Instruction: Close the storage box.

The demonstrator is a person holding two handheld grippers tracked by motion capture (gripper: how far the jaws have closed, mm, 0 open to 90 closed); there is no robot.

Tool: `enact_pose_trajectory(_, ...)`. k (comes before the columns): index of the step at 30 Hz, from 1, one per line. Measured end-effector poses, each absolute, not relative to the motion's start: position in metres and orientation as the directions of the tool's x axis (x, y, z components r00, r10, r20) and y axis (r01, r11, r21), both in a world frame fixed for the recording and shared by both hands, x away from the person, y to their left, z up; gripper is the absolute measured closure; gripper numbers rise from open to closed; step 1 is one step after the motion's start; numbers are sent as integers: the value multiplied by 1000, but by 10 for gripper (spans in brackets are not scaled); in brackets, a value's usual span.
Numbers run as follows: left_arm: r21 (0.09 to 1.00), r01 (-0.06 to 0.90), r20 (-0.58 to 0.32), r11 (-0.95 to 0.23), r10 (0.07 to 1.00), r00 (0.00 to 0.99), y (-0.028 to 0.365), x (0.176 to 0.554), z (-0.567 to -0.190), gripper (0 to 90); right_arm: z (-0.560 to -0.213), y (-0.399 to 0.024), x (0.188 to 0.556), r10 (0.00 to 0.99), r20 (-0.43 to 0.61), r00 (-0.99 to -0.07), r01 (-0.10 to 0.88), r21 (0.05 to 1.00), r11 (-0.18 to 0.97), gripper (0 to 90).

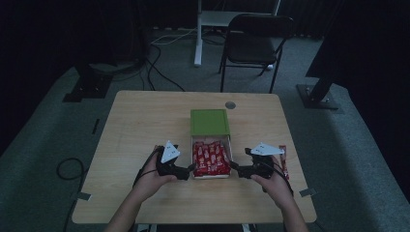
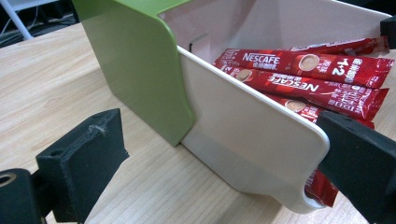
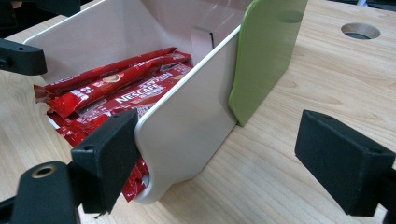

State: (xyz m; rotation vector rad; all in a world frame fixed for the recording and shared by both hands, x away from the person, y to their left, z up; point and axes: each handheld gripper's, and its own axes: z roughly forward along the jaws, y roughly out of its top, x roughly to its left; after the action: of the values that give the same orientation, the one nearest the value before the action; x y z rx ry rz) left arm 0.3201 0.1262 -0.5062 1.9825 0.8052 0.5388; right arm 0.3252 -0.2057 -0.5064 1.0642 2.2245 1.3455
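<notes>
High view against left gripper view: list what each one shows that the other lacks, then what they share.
High view: both hands, the right gripper, a loose red sachet lying on the table at the right, a black chair.

Left gripper view: the Nescafe print on the sachets, and the left gripper open, straddling the drawer's white side wall.

Both: green box, white drawer of red sachets, wooden table.

On the wooden table (image 1: 145, 125), the left gripper (image 1: 189, 171) and right gripper (image 1: 234, 166) flank a white tray (image 1: 231, 151) of red sachets (image 1: 211, 158) below a green cover (image 1: 209, 122).
</notes>
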Motion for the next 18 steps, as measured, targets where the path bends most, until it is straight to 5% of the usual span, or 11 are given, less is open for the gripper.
enact_pose_trajectory(18, 869, 332, 55, -367, 738, 672, 127, 328, -506, 43, -507, -204, 334, 751, 110, -651, 438, 863, 253, 137)
